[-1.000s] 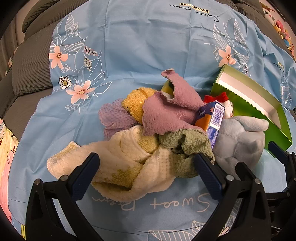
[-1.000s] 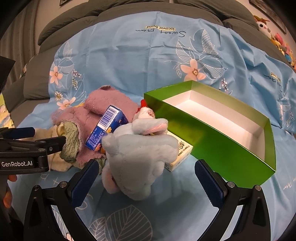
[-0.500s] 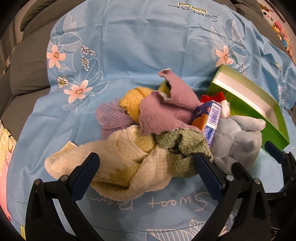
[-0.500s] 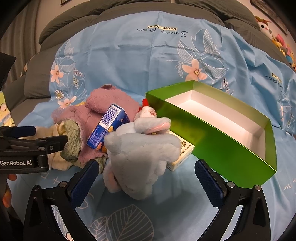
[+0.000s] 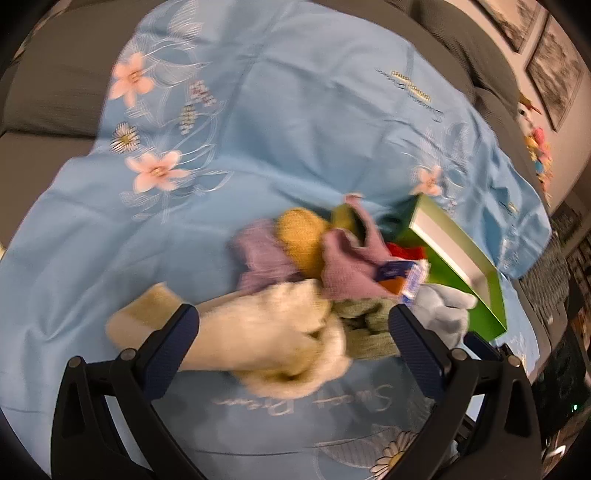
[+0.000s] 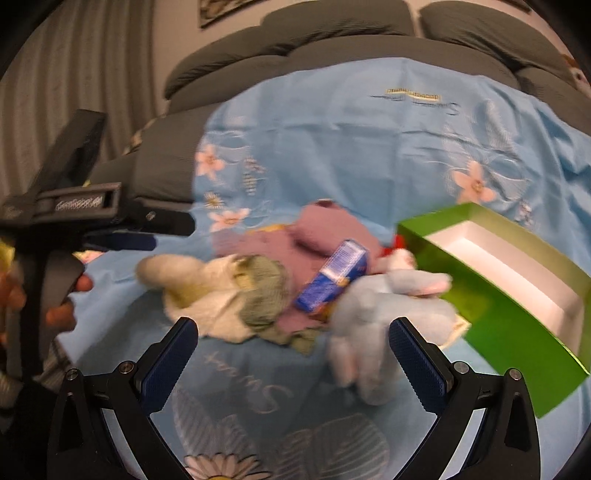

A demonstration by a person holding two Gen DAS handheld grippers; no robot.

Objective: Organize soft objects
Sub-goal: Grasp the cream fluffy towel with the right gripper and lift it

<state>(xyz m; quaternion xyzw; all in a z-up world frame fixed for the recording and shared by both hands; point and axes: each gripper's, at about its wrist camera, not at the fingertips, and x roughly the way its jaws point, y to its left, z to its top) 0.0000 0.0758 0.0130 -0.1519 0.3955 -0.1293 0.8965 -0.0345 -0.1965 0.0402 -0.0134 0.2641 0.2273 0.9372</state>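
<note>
A heap of soft things lies on the blue flowered sheet (image 5: pixel 295 129): a cream towel (image 5: pixel 273 343), a green cloth (image 5: pixel 369 328), a mauve cloth (image 5: pixel 343 266), a yellow cloth (image 5: pixel 299 236) and a grey plush toy (image 6: pixel 384 317). A blue carton (image 6: pixel 332 277) leans on the heap. My left gripper (image 5: pixel 293 339) stands open just in front of the cream towel, holding nothing. My right gripper (image 6: pixel 293 354) is open too, close in front of the green cloth (image 6: pixel 266 295) and the plush toy. The left gripper's body (image 6: pixel 85 206) shows at the left of the right wrist view. Both views are blurred.
An open green box (image 6: pixel 509 288) with a white inside stands right of the heap, against the plush toy. A small cream packet (image 6: pixel 456 326) peeks from under the plush. Grey sofa cushions (image 6: pixel 332 29) rise behind the sheet. A person's hand (image 6: pixel 59 310) grips the left tool.
Both cameras have swung and pulled up and back, so the heap looks smaller and the frames blur. The left gripper now appears higher in the right wrist view. The objects lie as before.
</note>
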